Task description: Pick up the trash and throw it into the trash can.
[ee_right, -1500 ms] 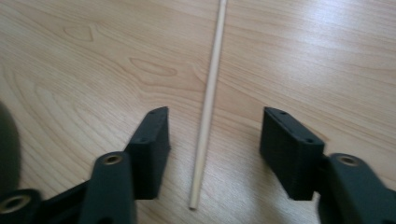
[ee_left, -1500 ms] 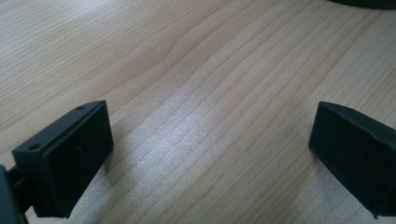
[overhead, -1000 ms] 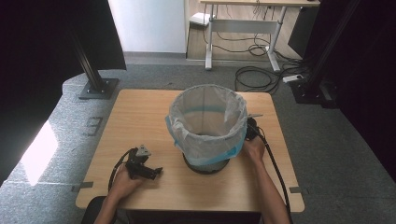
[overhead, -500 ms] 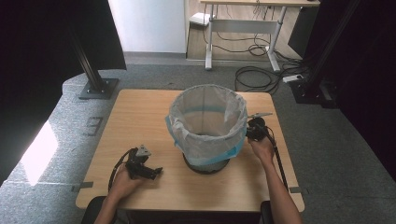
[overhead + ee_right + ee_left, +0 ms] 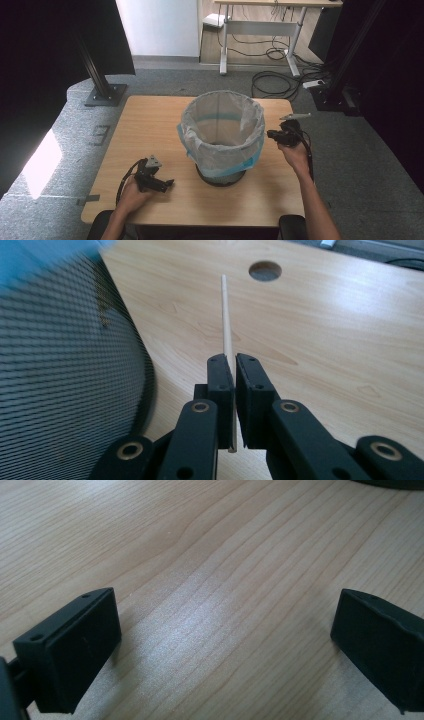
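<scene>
Stick (image 5: 225,315): thin, straight, pale wood, round in section, one plain blunt tip pointing away past the jaws; its near end shows just below the pads.
Stick, place: clamped in the right gripper (image 5: 234,365), raised above the table (image 5: 150,120) beside the right side of the bin (image 5: 222,135); in the high view it reads as a pale sliver (image 5: 295,116) above the gripper, lying roughly level.
Right gripper (image 5: 272,134): jaws drawn together with the stick pinched between the two pads; held in the person's right hand (image 5: 295,154), near the bin's rim but apart from it.
Left gripper (image 5: 167,184): jaws wide apart with bare wood between them, resting low on the table near its front left, in the left hand (image 5: 132,195).
Bin: round black mesh basket on a dark base, lined with a translucent bag whose blue edge folds over the rim; the mesh wall takes up the left of the right gripper view (image 5: 65,370).
Count: one stick, one bin, one bag liner, two grippers, one table, one round cable hole (image 5: 265,270) in the tabletop.
Edges: the bin stands near the table's middle, slightly toward the right; the right gripper hangs close to the table's right edge.
Open room: broad bare wood left of the bin and behind it; a narrower strip along the front edge; the bin's mouth stands open upward.
Surroundings: grey floor around the table, a dark stand (image 5: 102,92) at the back left, a desk with cables (image 5: 272,80) farther back.
</scene>
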Demonstrator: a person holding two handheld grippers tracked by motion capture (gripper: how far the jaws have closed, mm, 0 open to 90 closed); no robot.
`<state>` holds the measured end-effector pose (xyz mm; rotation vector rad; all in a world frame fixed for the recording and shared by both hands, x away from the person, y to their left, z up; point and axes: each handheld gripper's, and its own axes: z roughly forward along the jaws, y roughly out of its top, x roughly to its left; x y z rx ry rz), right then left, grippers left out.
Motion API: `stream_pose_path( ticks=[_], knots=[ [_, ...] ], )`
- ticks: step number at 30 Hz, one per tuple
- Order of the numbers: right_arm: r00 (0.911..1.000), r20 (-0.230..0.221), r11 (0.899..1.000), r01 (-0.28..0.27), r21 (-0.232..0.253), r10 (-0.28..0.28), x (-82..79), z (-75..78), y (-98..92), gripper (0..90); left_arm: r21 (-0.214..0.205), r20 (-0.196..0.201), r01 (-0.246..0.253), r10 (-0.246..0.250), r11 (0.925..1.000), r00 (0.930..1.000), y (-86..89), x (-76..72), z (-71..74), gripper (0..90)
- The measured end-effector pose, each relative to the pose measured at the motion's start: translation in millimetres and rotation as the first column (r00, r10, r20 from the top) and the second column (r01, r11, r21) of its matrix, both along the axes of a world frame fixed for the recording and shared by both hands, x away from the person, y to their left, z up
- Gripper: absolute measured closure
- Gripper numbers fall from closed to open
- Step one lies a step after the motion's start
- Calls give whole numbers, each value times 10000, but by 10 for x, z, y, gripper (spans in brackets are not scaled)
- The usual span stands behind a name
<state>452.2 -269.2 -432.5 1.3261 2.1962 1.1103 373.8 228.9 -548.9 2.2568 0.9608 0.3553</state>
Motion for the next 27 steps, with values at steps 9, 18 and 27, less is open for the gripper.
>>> stream_pose_path(
  ticks=[9, 18, 27],
  knots=[
    [9993, 318, 9997, -211, 115, 207, -128, 338, -74, 848, -1, 0, -2, 2, 10000, 10000, 0, 0, 0, 0],
    [9974, 684, 9994, -240, 231, 224, -248, 689, -153, 848, 1, 0, 0, 0, 10000, 10000, 0, 0, 0, 0],
    [9936, 1108, 9989, -267, 385, 222, -348, 1118, -225, 848, 37, -6, 25, -25, 10000, 10000, 2, 1, 2, 0]
  ],
)
